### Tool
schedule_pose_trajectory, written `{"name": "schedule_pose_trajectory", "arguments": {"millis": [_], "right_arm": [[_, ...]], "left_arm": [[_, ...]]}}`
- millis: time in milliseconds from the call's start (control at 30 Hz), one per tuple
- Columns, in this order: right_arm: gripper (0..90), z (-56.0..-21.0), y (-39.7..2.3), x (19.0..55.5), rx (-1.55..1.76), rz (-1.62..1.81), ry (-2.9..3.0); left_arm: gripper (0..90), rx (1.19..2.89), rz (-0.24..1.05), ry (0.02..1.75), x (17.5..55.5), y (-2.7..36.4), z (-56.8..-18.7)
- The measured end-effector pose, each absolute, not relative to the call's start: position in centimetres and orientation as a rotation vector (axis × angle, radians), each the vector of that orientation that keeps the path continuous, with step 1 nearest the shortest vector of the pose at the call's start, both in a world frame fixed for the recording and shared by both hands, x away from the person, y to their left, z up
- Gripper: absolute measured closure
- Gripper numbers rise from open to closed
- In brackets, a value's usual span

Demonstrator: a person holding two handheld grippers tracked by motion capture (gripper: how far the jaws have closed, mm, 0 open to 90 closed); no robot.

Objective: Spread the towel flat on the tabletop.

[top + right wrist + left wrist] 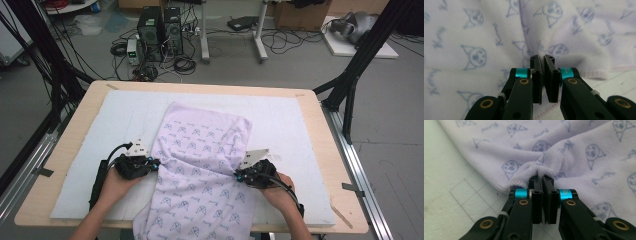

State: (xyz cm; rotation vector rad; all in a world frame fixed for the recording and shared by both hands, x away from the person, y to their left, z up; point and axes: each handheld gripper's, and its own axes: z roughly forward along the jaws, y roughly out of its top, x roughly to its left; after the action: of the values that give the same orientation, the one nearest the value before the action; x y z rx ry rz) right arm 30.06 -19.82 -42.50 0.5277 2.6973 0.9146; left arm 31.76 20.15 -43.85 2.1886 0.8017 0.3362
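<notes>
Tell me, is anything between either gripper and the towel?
Nothing visible. The left gripper is shut on a bunched fold at the towel edge, and the right gripper is pinching cloth at the opposite edge.

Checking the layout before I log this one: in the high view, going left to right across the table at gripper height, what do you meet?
Bare table edge → white mat → left gripper, pinching the towel's edge → patterned towel → right gripper, pinching the opposite edge → white mat → bare table edge.

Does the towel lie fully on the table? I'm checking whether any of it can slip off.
No, the towel runs past the near edge of the table and hangs over it between the person's forearms.
</notes>
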Motion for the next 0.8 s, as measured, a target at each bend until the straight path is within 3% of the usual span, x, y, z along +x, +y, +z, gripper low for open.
{"name": "schedule_pose_trajectory", "arguments": {"millis": [67,133,233,433,567,800], "right_arm": [[85.8,-43.0,-19.8,30.0,0.522,0.91,2.699],[84.4,-42.9,-20.0,30.0,0.525,0.93,2.695],[81.5,-42.3,-20.1,29.4,0.516,0.979,2.679],[76.8,-41.7,-20.2,28.0,0.486,1.049,2.673],[75.3,-41.9,-19.9,27.6,0.465,1.055,2.684],[70.9,-42.1,-19.7,27.6,0.46,1.063,2.694]], "left_arm": [[85.1,2.191,0.346,0.812,31.7,20.3,-43.7],[75.1,2.195,0.365,0.806,31.2,20.6,-43.3],[70.4,2.156,0.396,0.775,29.7,21.7,-42.1],[81.8,2.153,0.325,0.683,27.6,22.8,-41.6],[81.8,2.2,0.253,0.596,26.2,22.1,-42.6],[65.6,2.258,0.12,0.509,25.1,21.1,-44.1]]}}
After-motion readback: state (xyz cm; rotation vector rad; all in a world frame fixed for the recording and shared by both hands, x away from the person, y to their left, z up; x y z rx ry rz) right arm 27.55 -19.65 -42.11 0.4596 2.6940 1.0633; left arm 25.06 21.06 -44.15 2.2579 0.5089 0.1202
